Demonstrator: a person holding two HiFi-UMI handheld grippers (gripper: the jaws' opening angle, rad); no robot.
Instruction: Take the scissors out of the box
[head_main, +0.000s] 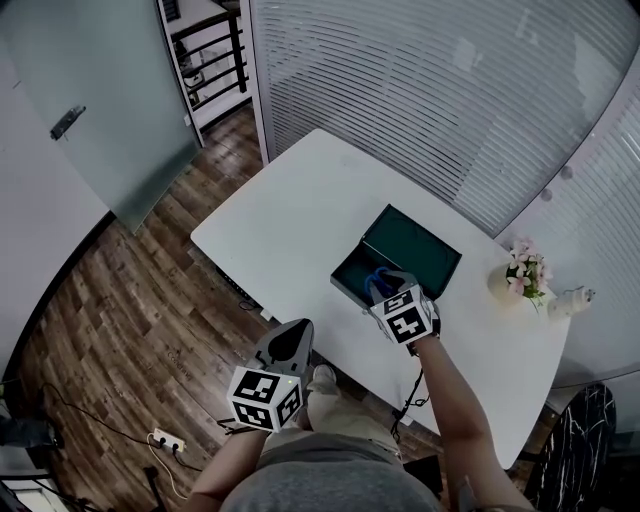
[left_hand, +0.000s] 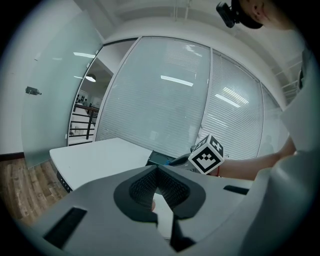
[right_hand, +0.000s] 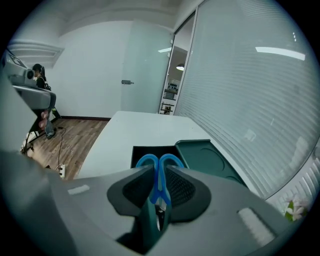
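The scissors (right_hand: 159, 172) have blue loop handles and sit clamped between the pads of my right gripper (right_hand: 159, 186), handles pointing away from me. In the head view that gripper (head_main: 384, 287) hangs just above the near end of the open dark green box (head_main: 347, 278), with the blue handles (head_main: 376, 281) over the box's inside. The box (right_hand: 142, 152) looks dark inside, and its lid (right_hand: 206, 157) lies open behind it. My left gripper (head_main: 298, 330) is off the table's near edge, by the person's body, jaws together and nothing between them (left_hand: 157, 171).
The white table (head_main: 300, 215) ends close to the left gripper. A vase of pink flowers (head_main: 522, 272) and a small white object (head_main: 572, 298) stand at the right end. Blinds on glass walls run behind the table. A power strip (head_main: 166, 440) lies on the wooden floor.
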